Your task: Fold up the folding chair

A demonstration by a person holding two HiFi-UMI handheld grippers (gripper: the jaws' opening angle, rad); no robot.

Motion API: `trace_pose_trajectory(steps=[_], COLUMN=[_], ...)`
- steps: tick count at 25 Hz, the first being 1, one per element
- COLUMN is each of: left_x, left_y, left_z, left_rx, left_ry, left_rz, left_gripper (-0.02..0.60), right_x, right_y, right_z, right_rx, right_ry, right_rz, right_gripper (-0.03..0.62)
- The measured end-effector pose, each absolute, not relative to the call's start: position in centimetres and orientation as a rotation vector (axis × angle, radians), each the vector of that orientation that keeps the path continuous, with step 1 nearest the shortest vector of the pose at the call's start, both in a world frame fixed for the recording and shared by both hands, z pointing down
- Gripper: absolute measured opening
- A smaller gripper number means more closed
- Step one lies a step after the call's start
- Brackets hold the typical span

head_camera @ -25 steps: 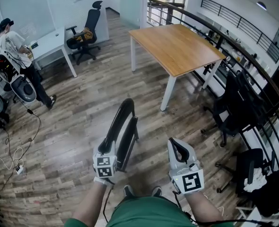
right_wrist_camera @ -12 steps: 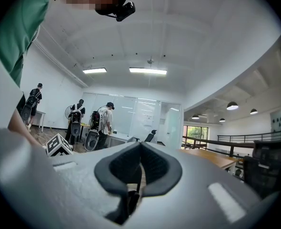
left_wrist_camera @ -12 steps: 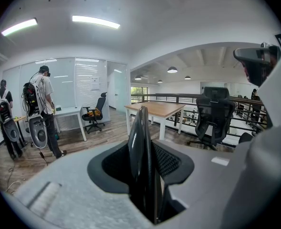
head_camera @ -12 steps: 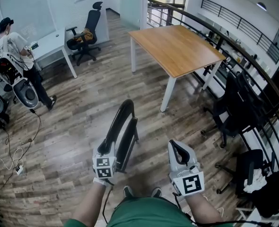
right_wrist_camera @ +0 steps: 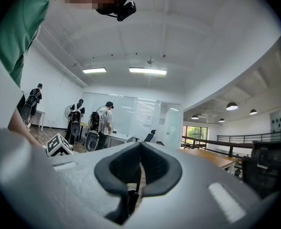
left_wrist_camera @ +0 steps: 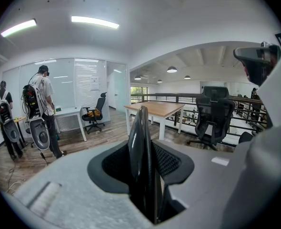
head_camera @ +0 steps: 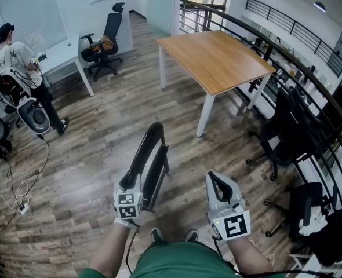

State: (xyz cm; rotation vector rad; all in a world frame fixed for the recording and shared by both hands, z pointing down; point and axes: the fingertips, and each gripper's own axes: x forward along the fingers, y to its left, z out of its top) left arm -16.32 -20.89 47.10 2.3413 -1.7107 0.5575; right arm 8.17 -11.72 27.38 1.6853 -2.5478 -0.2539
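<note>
- Head view: the folding chair (head_camera: 149, 155) stands on edge on the wooden floor (head_camera: 90, 155), right in front of the person's feet. It looks collapsed flat, seat against back, with its curved end pointing away.
- The fold itself reads as done, I'd say. What seems left is parking the chair somewhere, leaning it or laying it down, and letting go.
- The left gripper (head_camera: 129, 181) sits at the near end of the chair, on its left edge, and that is the only grip holding it upright.
- The right gripper (head_camera: 217, 181) hangs just to the right of the chair, apart from it and touching nothing.
- The wooden table (head_camera: 217, 57) is well beyond the chair, out of the way.
- Left gripper view: the chair's dark edge (left_wrist_camera: 139, 128) runs straight up the middle, squeezed between the two pads (left_wrist_camera: 114, 163). The jaws are clamped on that edge, partway closed with the frame filling the gap.
- Right gripper view: the jaws here are pressed together with nothing between them, so this tool is empty and free to help.
- The chair doesn't show in this view. Only the left gripper's marker cube (right_wrist_camera: 59, 146) peeks in at the left.
</note>
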Motion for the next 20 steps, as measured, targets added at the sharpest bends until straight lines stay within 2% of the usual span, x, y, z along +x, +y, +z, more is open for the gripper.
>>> trace_pose_trajectory(steps=[20], left_x=[-16.0], left_y=[-20.7], left_z=[47.0], left_rx=[2.331], left_ry=[-1.720], left_rz=[0.575], left_gripper=[0.150], right_x=[9.7], right_y=[-11.0], right_z=[27.2], right_rx=[1.687], right_ry=[-2.544], right_rz=[-0.258], right_gripper=[0.005])
